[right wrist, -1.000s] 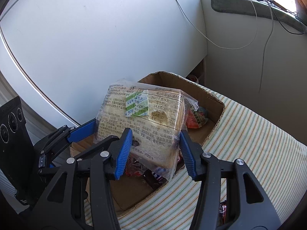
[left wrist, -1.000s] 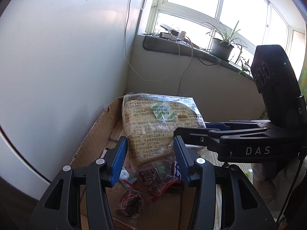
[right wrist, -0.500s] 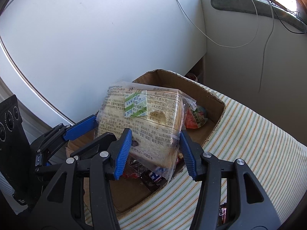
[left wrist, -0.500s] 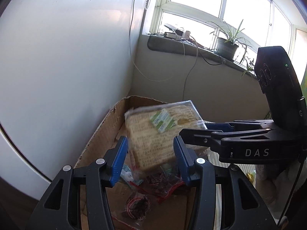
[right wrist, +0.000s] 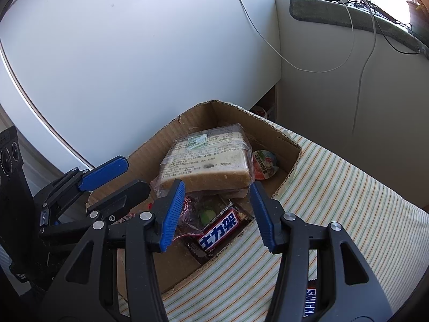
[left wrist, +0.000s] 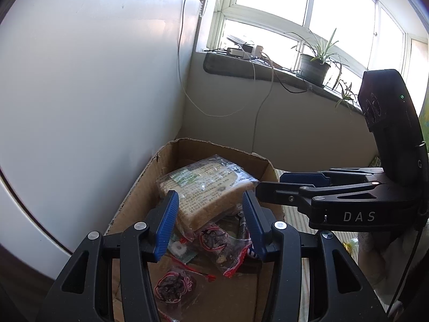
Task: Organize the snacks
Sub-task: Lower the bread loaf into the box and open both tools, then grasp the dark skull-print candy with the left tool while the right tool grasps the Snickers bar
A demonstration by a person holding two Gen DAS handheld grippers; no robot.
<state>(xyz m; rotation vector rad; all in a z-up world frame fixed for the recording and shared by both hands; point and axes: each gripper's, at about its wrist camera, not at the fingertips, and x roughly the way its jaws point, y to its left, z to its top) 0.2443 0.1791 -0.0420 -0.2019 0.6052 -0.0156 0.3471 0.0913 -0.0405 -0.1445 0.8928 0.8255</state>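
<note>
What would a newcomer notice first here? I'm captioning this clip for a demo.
The wrapped bread loaf lying tilted on the other snacks in the cardboard box, with both open grippers, left and right, hovering just before it. Below it lies a blue Snickers bar.

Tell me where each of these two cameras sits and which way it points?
Left wrist: on the left gripper, looking along its open jaws down into the cardboard box; the right gripper reaches in from the right.
Right wrist: on the right gripper, jaws open, over the same box; the left gripper shows at left.
Shared: the bagged bread, box, windowsill.
</note>
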